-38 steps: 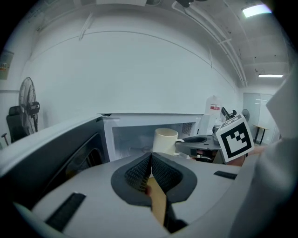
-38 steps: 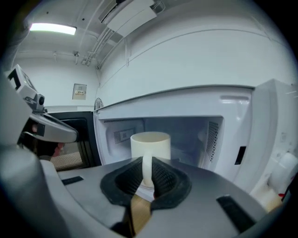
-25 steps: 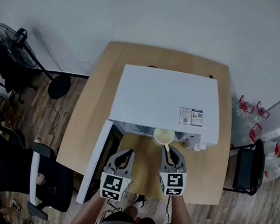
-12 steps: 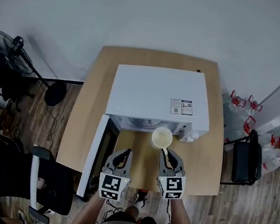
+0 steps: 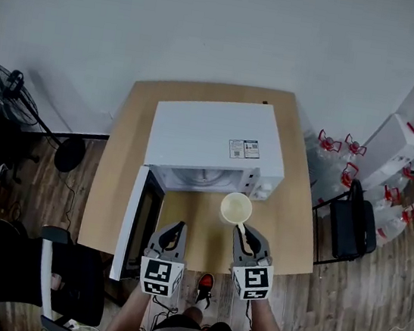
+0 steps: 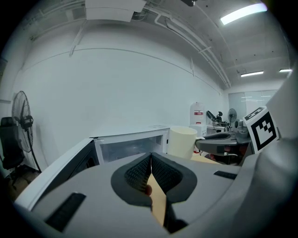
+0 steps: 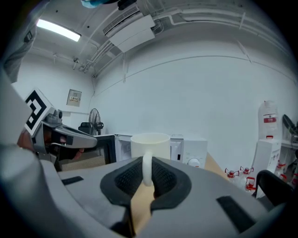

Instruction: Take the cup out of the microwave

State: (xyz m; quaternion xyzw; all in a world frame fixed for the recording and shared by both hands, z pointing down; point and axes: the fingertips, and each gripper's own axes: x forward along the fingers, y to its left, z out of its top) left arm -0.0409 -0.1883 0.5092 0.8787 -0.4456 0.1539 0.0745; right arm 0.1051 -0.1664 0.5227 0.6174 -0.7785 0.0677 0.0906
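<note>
— Two grippers here; how do their jaws stand?
— On the person's right, the right gripper (image 7: pixel 146 175) is clamped on the handle of the cream mug (image 7: pixel 150 143). The left gripper (image 6: pixel 151 169) has its jaws pressed together, with nothing between them.
— Where is the mug?
— It is outside the white microwave (image 5: pixel 210 142), upright, over the wooden table (image 5: pixel 112 186). It sits just in front of the open cavity, toward the oven's right half, between the oven front and the table's front edge.
— And the door?
— The microwave door (image 5: pixel 131 223) stands swung open at the left, reaching past the table's front edge. The left gripper is just beside it, near that edge, apart from the mug.
</note>
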